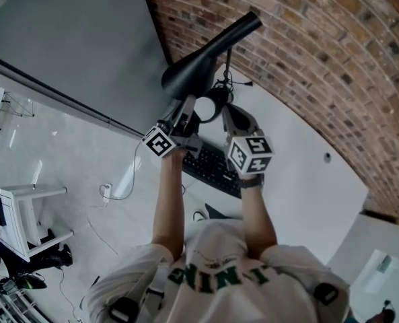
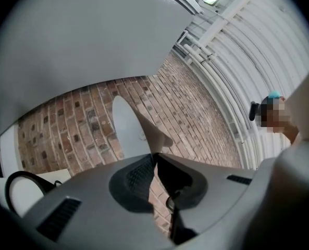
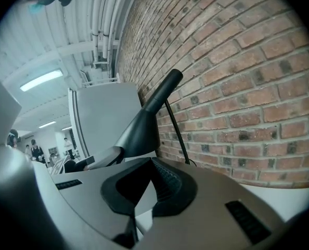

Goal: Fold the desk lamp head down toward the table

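Keyboard (image 1: 212,170): black, on white table (image 1: 300,173), nearest the person. Left gripper (image 2: 154,156): jaws pinching the lower rim of the lamp head (image 1: 202,56). Right gripper (image 3: 153,161): jaws pressed together, nothing between them, just beside the left one. Lamp head: black cone, raised over the table's far side, tilted, wide mouth toward the person, narrow end angled up along the brick wall (image 1: 334,52). Grey panel (image 1: 71,39): left of the wall
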Motion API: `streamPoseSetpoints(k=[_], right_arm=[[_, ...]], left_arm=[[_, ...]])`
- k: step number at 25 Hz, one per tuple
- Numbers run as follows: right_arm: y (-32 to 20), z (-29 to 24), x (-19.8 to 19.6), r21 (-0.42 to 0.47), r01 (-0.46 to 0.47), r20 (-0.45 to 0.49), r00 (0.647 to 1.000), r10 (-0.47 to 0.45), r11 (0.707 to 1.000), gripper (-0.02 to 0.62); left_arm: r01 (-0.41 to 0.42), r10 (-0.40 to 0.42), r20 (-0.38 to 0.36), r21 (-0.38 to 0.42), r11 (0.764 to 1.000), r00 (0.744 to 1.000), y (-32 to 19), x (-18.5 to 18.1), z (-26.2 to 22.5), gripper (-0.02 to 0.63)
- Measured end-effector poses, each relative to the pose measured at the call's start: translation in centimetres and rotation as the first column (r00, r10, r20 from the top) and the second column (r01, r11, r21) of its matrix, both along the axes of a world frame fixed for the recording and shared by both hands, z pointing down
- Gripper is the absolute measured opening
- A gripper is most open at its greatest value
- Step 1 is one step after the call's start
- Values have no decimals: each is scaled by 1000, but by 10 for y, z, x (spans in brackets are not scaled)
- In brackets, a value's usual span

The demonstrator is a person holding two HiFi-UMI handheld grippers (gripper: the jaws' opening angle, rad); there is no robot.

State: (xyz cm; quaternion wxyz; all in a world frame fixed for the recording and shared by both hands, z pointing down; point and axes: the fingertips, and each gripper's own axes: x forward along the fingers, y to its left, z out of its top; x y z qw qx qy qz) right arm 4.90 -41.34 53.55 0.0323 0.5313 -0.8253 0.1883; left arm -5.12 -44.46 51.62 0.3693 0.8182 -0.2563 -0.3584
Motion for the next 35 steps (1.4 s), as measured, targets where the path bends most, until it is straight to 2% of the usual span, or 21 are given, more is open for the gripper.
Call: streamPoseSetpoints(k=[7, 16, 26, 31, 35], right_arm=[[-1, 11, 1, -25, 1, 5, 1000, -1, 1000, 3], [-2, 22, 4, -54, 0, 4, 1000, 0, 999, 4], [0, 20, 17, -46, -19, 3, 1000, 19, 999, 4], [4, 17, 19, -49, -26, 9, 1000, 26, 998, 4], [6, 12, 13, -41, -18, 22, 1000, 19, 999, 3]], left_arm=[[-20, 20, -65, 12, 1000, 998, -2, 8, 8, 18], [-52, 49, -134, -17, 998, 990, -9, 25, 22, 25], [-71, 65, -209, -23, 997, 976, -14, 37, 32, 32], [-67, 61, -163, -34, 997, 985, -14, 36, 33, 34], [-47, 40, -63, -102, 994, 997, -12, 36, 39, 38]])
